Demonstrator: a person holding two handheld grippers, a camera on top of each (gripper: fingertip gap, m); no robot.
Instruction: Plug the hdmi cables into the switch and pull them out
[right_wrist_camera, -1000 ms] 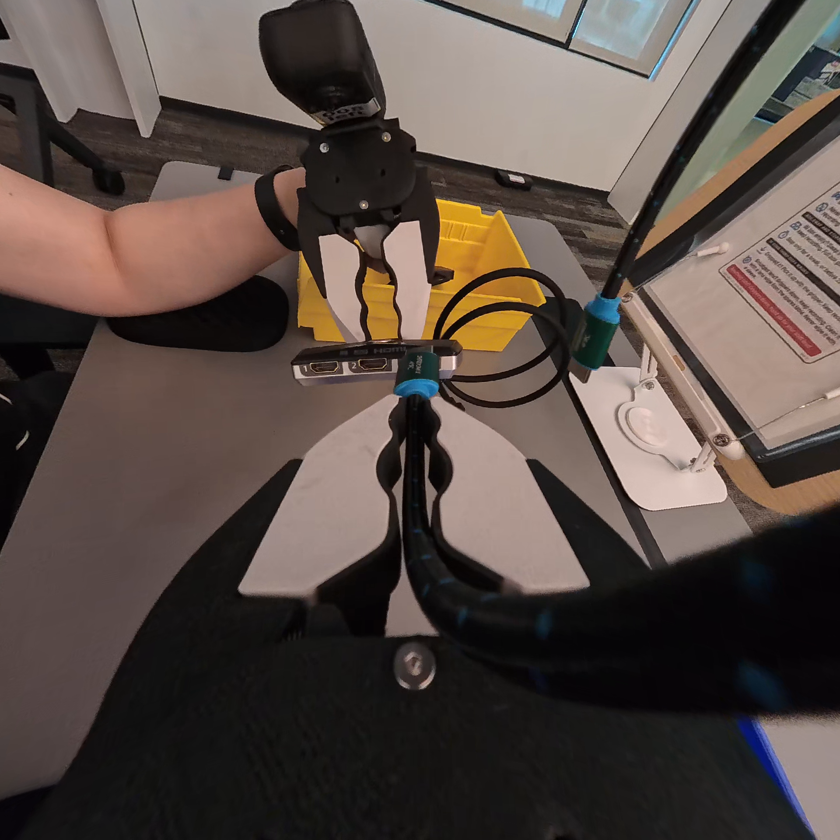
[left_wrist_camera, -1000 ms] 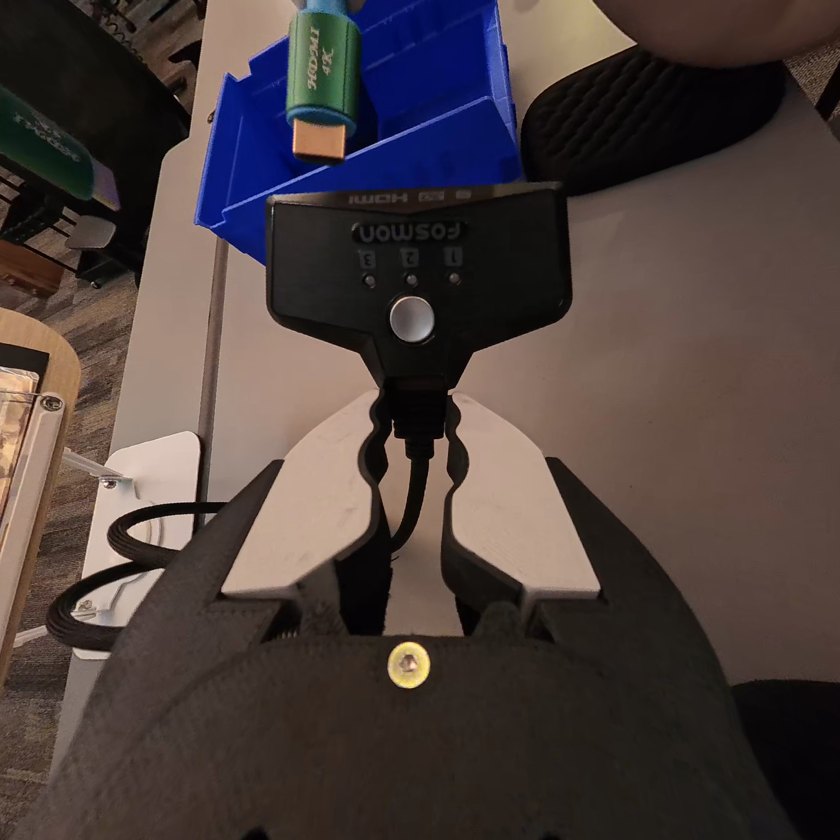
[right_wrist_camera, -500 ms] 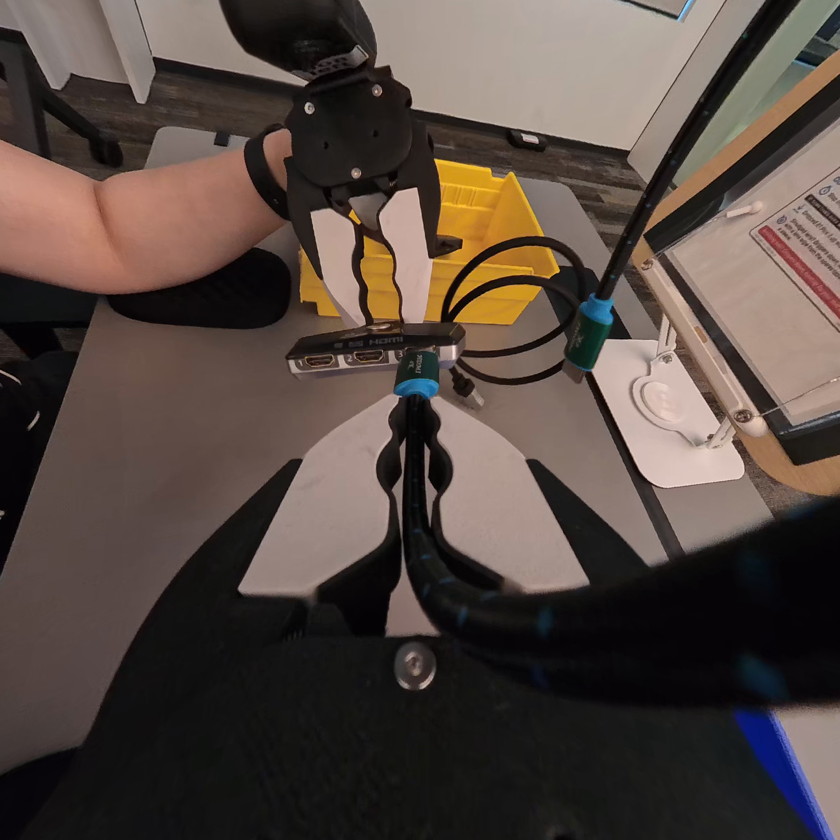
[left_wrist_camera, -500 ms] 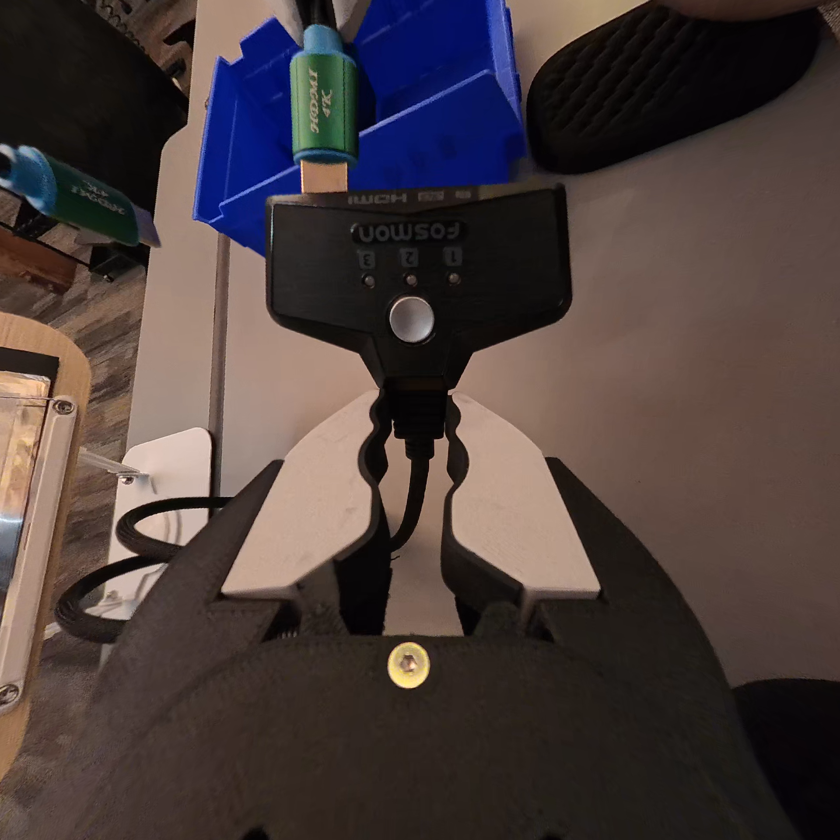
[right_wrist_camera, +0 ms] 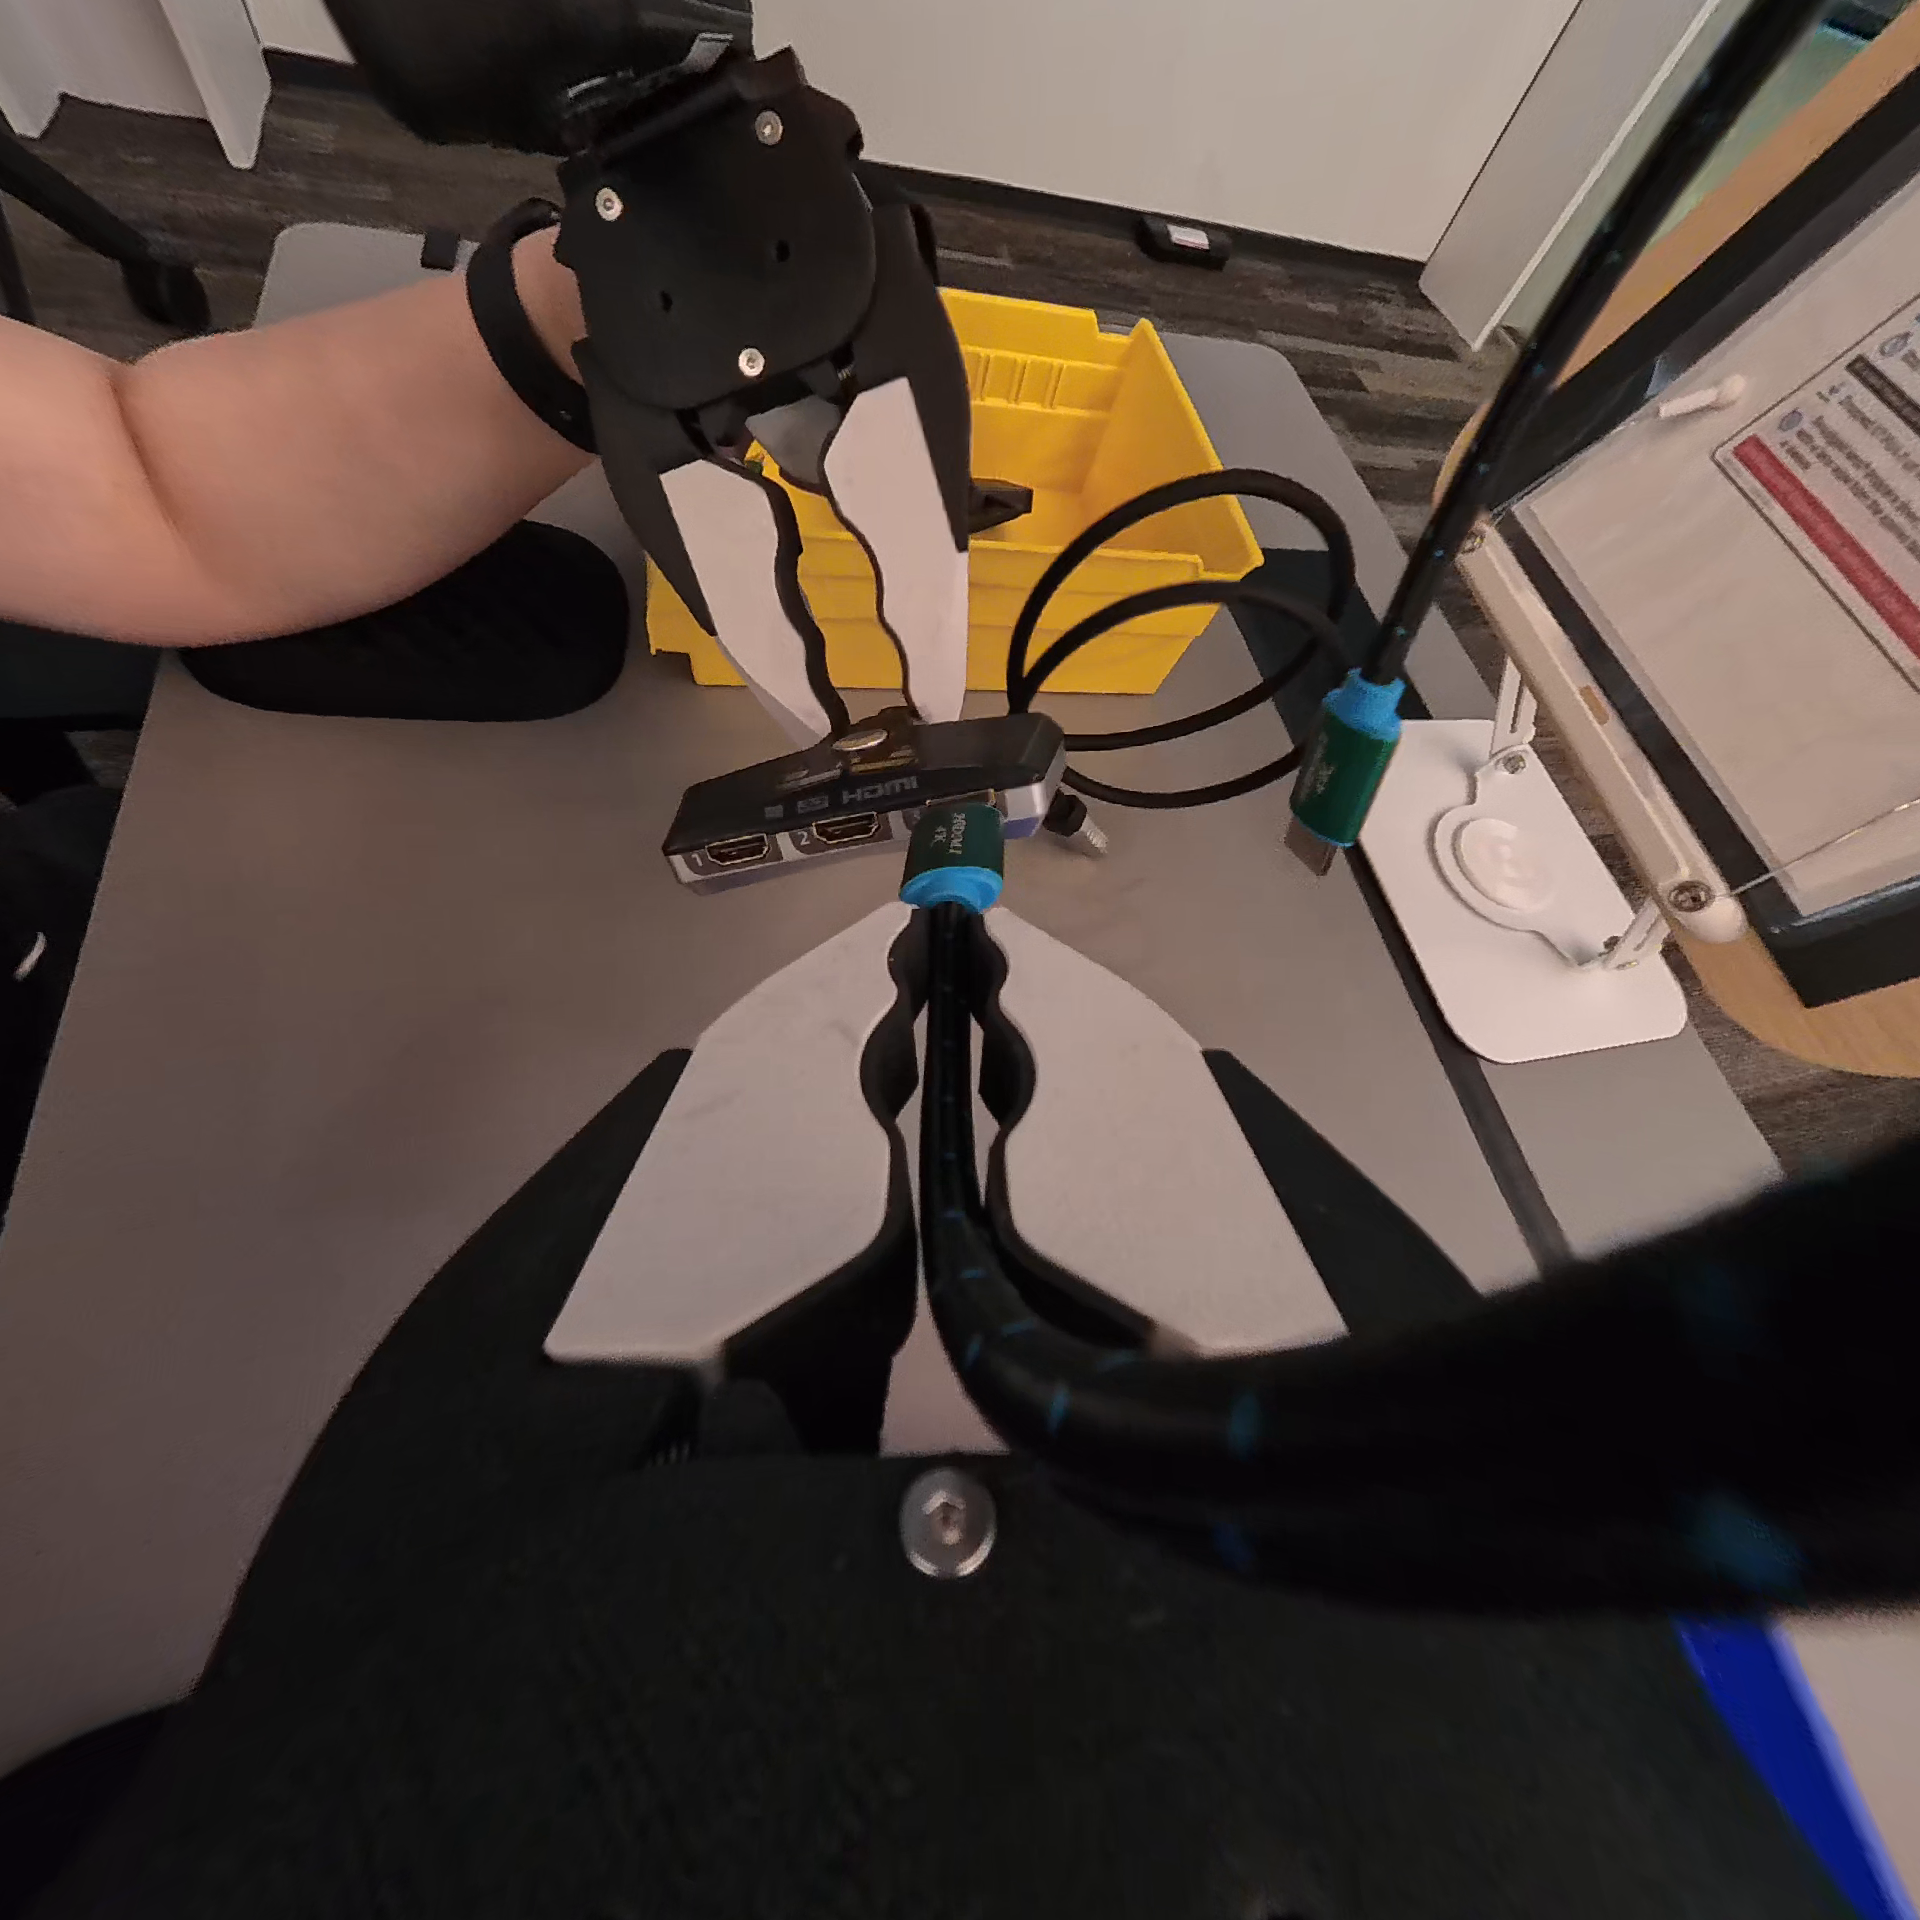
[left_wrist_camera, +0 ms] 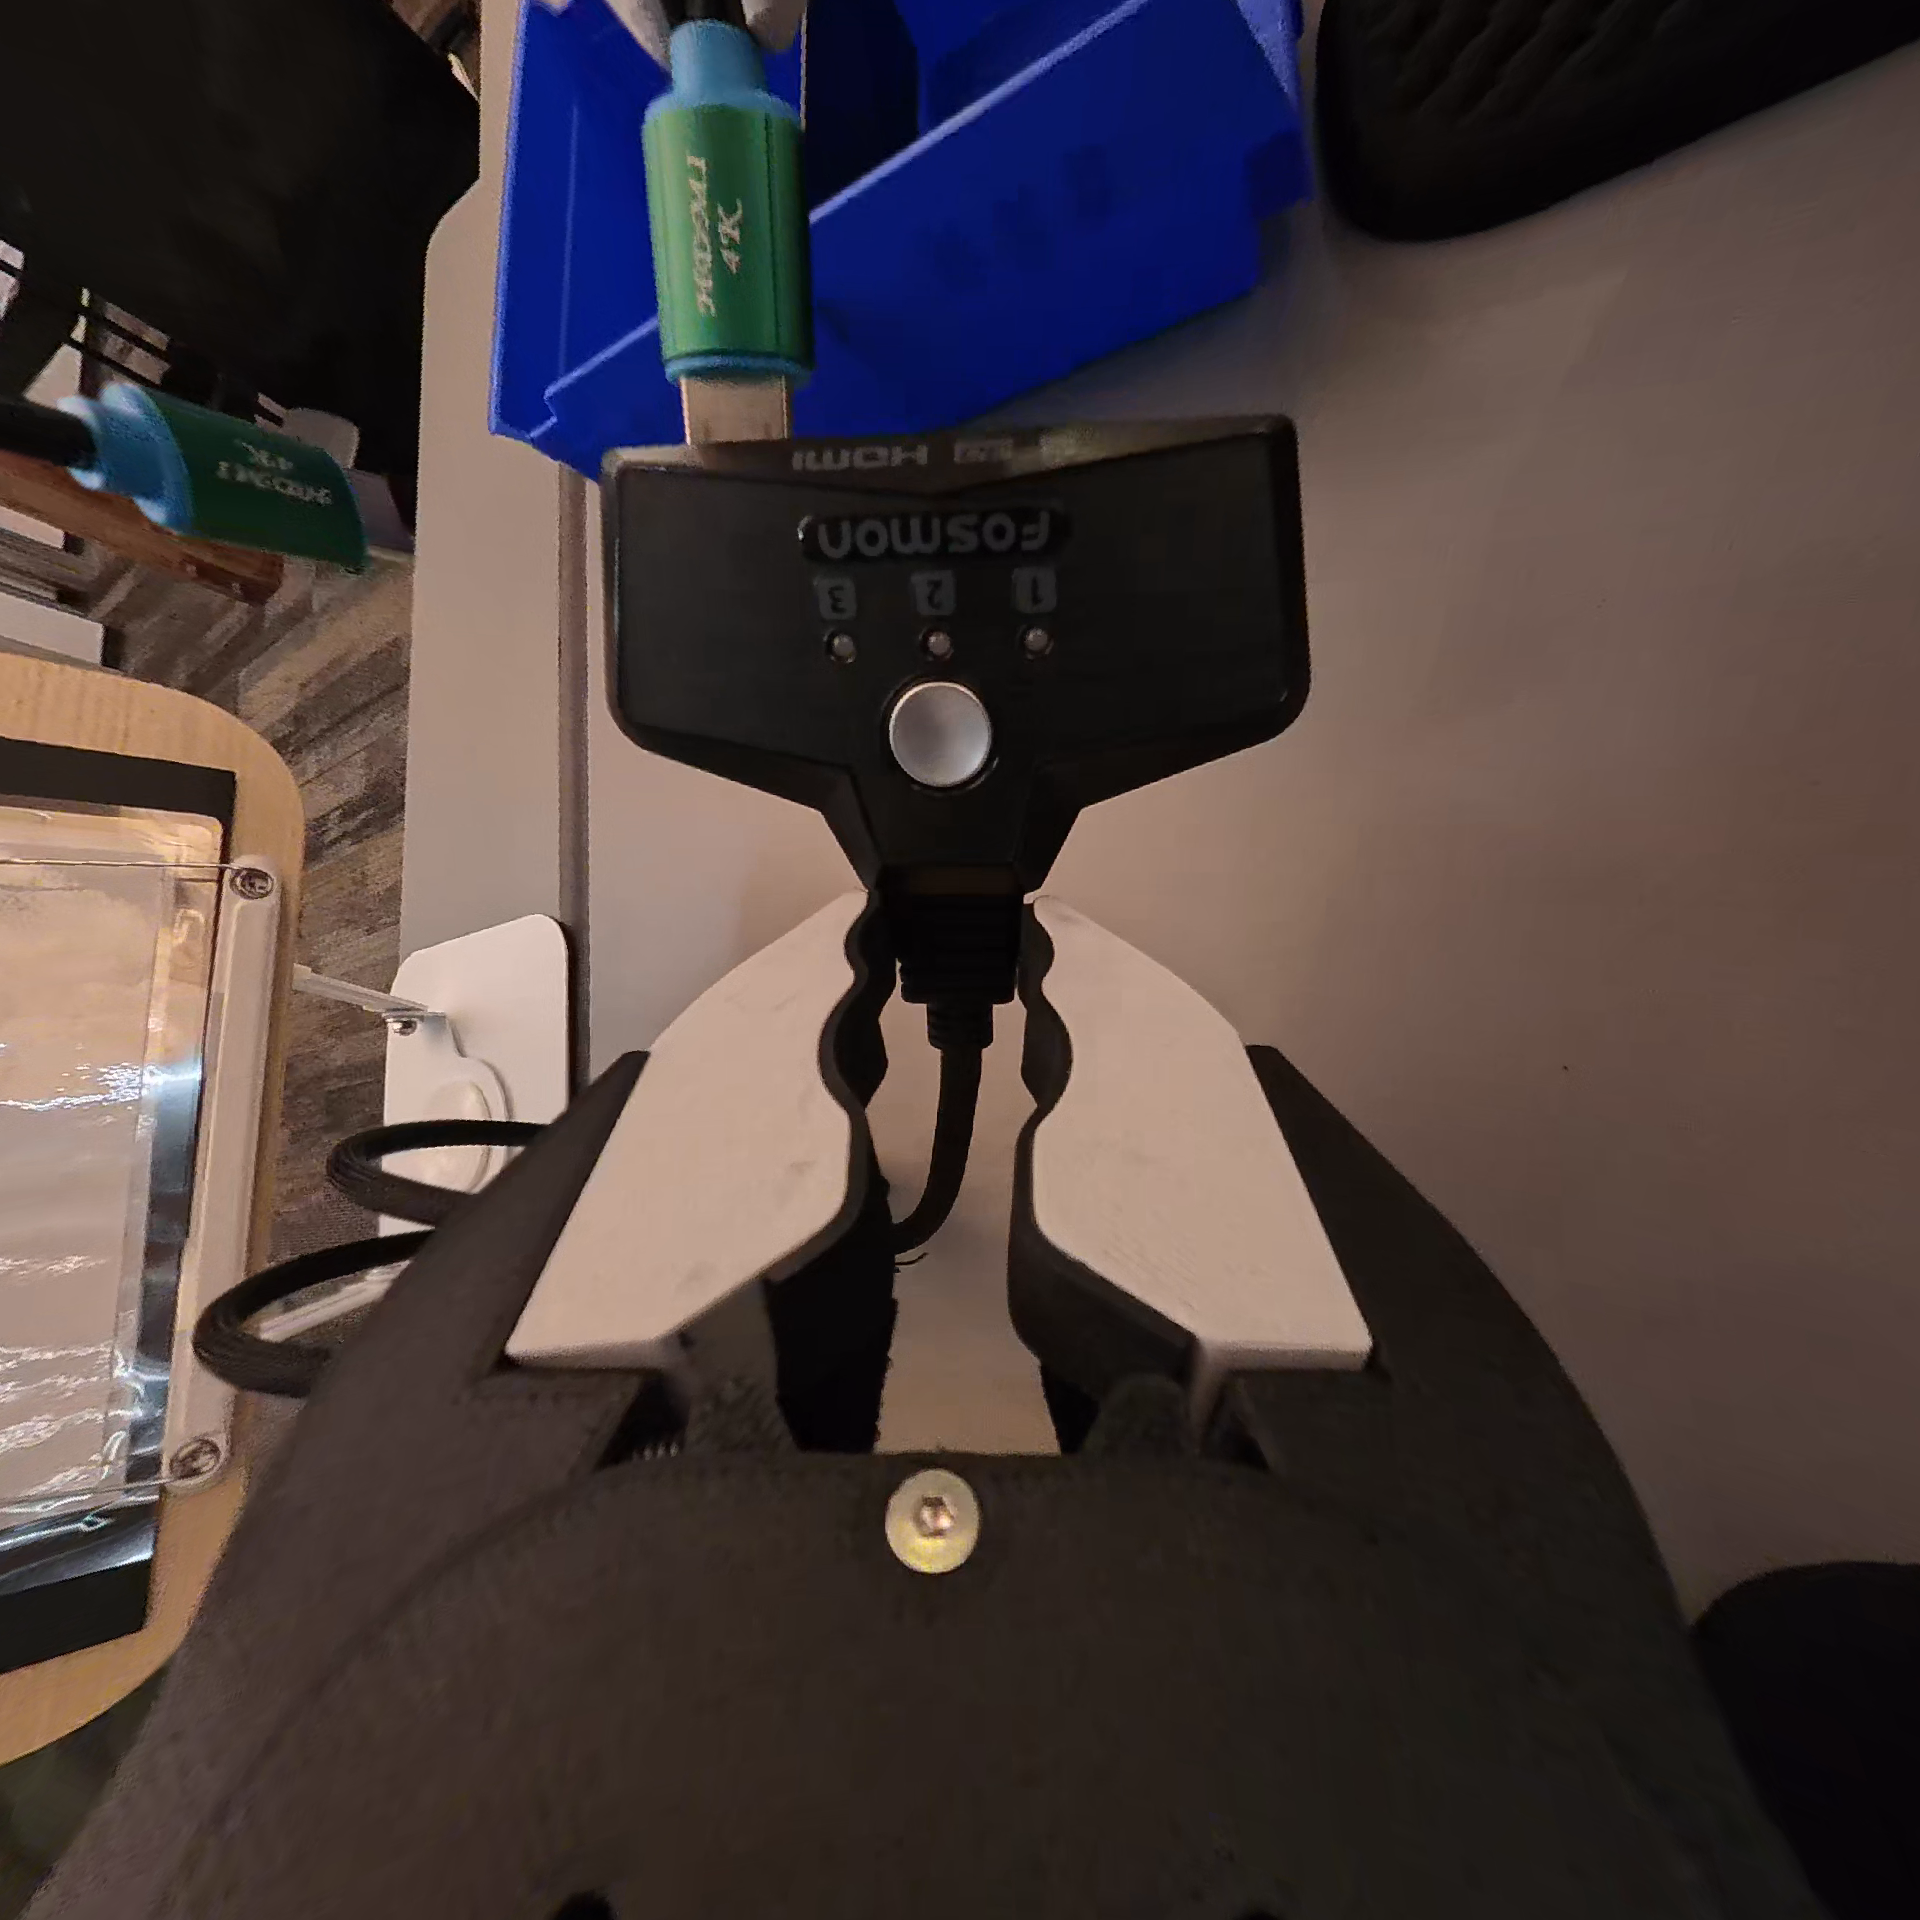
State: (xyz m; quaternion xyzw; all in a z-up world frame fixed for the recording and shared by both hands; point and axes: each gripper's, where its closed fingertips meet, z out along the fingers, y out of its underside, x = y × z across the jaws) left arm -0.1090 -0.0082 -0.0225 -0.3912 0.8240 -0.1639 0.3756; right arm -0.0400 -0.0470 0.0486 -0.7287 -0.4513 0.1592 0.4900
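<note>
HDMI switch (left_wrist_camera: pixel 956 613) is sitting on the grey table (left_wrist_camera: pixel 1558 935), and I am holding it by the neck where its own black lead (left_wrist_camera: pixel 951 1101) is coming out; my left gripper (left_wrist_camera: pixel 951 914) is pinching that stem, jaws closed on it, while my right gripper (right_wrist_camera: pixel 943 920) is clamping the braided cable (right_wrist_camera: pixel 951 1039) just behind the green plug (right_wrist_camera: pixel 951 847), jaws closed on the cord; the plug's metal tip is entering the port at the end of the row, beside two ports that are showing empty in the right wrist view; I am judging it only partly seated, since bare metal is still showing between the green shell and the switch's edge in the left wrist view. What is worrying me: I am gripping the soft cord and not the shell, so a push could buckle the cable and cock the plug in the port, jamming it; the switch is held only at its narrow stem, so it could pivot on the table under the shove; the second green plug (right_wrist_camera: pixel 1335 769) is dangling off to the side and could drag across the white stand (right_wrist_camera: pixel 1507 883). Compared with a second ago, the plug was hovering clear above the switch in front of the blue bin (left_wrist_camera: pixel 1039 260); now its tip is meeting the port edge, and the switch is sitting turned slightly more toward me near the yellow bin (right_wrist_camera: pixel 1091 520).
</note>
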